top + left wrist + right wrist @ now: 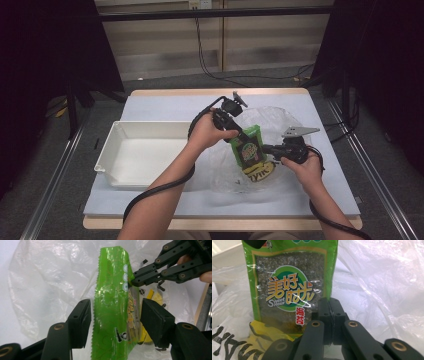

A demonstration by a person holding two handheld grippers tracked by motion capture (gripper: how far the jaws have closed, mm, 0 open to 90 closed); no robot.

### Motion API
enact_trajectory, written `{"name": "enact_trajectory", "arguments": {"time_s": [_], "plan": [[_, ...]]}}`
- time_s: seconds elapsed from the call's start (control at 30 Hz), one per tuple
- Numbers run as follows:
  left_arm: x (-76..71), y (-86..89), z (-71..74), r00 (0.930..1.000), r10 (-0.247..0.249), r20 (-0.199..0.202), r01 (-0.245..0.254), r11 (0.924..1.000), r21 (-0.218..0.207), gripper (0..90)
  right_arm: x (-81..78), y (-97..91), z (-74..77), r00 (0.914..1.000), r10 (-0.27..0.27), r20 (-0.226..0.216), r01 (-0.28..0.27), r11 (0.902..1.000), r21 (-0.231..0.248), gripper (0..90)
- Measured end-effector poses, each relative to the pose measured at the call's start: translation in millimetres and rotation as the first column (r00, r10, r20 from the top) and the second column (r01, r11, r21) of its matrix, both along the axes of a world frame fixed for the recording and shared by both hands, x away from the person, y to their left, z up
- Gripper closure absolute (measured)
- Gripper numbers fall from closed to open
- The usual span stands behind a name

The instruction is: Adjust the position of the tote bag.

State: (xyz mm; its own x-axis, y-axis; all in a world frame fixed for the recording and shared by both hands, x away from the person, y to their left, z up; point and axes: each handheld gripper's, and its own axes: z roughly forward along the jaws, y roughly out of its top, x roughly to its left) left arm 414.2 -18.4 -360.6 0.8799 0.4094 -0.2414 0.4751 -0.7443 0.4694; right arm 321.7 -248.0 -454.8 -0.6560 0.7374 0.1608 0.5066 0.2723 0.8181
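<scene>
One green seaweed snack packet (248, 146) stands roughly upright over the clear plastic bag (280, 120), toward the right half of the table (165, 102) and nearer its front edge than its back. Your right gripper (132, 280) is clenched on the packet's side edge: in the left gripper view its two jaws meet on the film beside the row of round marks, and in the right gripper view (331, 312) the pads are pressed flat together with the packet's front just beyond them. Your left gripper (113, 315) is released; its jaws stand apart on either side of the packet's serrated edge, and neither pad appears to press on it (so the packet hangs from the right gripper alone). Beneath the packet lies one yellow packet with black lettering (260, 172), resting on the bag near the front right of the table. One white tray (112, 150) sits at the left side, with nothing visible in it. Judged progress: the green packet is out of the bag and lifted, but not yet placed; the transfer to the tray, if that is the aim, is left, and the yellow packet is untouched. Count: two packets, one bag, one tray, two grippers.
</scene>
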Motion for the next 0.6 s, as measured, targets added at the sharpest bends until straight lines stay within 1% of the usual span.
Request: {"name": "enact_trajectory", "arguments": {"time_s": [0.03, 0.07, 0.1, 0.13, 0.17, 0.2, 0.23, 0.3, 0.33, 0.37, 0.4, 0.43, 0.47, 0.5, 0.53, 0.6], "plan": [[0.5, 0.4, 0.1, 1.0, 0.009, -0.004, -0.009, 0.9999, -0.009, 39.8, -0.2, -0.6, 0.1, 1.0, -0.003, 0.0, 0.003, 1.0, 0.0, 90.0], [1.4, 1.3, 0.6, 0.9999, 0.013, -0.009, -0.013, 0.9999, 0.0, 39.2, -0.3, -1.0, -0.1, 1.0, -0.004, 0.005, 0.004, 1.0, 0.0, 90.0], [2.7, 2.7, 1.3, 0.9999, 0.013, 0.008, -0.014, 0.9999, 0.01, 37.4, -0.4, -1.1, -0.2, 1.0, 0.0, 0.005, 0.0, 1.0, -0.003, 90.0], [3.1, 4.0, 1.6, 0.9997, 0.025, 0.009, -0.025, 0.9996, 0.011, 37.4, -0.5, -1.4, -0.2, 1.0, 0.0, 0.007, 0.0, 1.0, -0.003, 90.0], [4.3, 6.0, 1.7, 0.9998, 0.022, -0.001, -0.022, 0.9997, 0.008, 37.4, -0.8, -1.6, -0.1, 1.0, -0.002, 0.006, 0.002, 1.0, -0.001, 90.0], [4.4, 7.7, 1.4, 0.9993, 0.036, -0.009, -0.036, 0.9994, -0.004, 37.4, -0.8, -1.6, -0.1, 1.0, -0.002, 0.006, 0.002, 1.0, -0.001, 90.0], [4.2, 9.0, 1.7, 0.9993, 0.037, -0.009, -0.037, 0.9993, 0.001, 37.4, -0.8, -1.8, -0.2, 1.0, -0.002, 0.004, 0.002, 1.0, -0.001, 90.0], [1.5, 8.9, 1.4, 0.9993, 0.031, -0.02, -0.031, 0.9995, 0.001, 38.8, -1.1, -1.6, 0.1, 1.0, -0.005, 0.004, 0.005, 1.0, 0.002, 90.0], [0.6, 8.2, 0.7, 0.9994, 0.019, -0.028, -0.019, 0.9998, -0.01, 40.0, -1.0, -1.4, 0.3, 1.0, -0.003, 0.004, 0.003, 1.0, 0.001, 90.0], [-0.1, 7.5, 0.7, 0.9991, 0.004, -0.042, -0.004, 0.9999, -0.016, 46.4, -1.2, -0.6, 0.8, 0.9999, -0.005, 0.01, 0.005, 1.0, 0.001, 90.0], [-1.6, 6.1, 0.5, 0.9989, 0.01, -0.045, -0.011, 0.9998, -0.019, 46.6, -1.5, 0.3, 1.2, 0.9999, -0.007, 0.008, 0.007, 1.0, 0.0, 90.0], [-2.5, 4.8, 0.9, 0.9992, 0.006, -0.039, -0.006, 0.9999, -0.011, 46.6, -1.5, 0.3, 1.2, 0.9999, -0.007, 0.008, 0.007, 1.0, 0.0, 90.0], [-3.9, 2.7, 0.4, 0.999, 0.002, -0.044, -0.002, 1.0, -0.004, 47.6, -1.6, 0.6, 1.6, 0.9999, -0.004, 0.012, 0.004, 1.0, -0.002, 90.0], [-5.2, -2.1, -2.0, 0.9983, -0.015, -0.056, 0.015, 0.9999, 0.003, 46.3, -1.8, 1.7, 2.2, 0.9999, 0.003, 0.015, -0.003, 1.0, -0.002, 90.0], [-5.2, -2.1, -2.0, 0.9983, -0.015, -0.056, 0.015, 0.9999, 0.003, 45.0, -1.8, 1.7, 2.2, 0.9999, 0.003, 0.015, -0.003, 1.0, -0.002, 90.0], [-6.2, -6.2, -2.6, 0.9982, -0.019, -0.057, 0.02, 0.9996, 0.019, 45.9, -2.3, 3.2, 3.2, 0.9999, 0.004, 0.017, -0.003, 1.0, -0.005, 90.0]]}}
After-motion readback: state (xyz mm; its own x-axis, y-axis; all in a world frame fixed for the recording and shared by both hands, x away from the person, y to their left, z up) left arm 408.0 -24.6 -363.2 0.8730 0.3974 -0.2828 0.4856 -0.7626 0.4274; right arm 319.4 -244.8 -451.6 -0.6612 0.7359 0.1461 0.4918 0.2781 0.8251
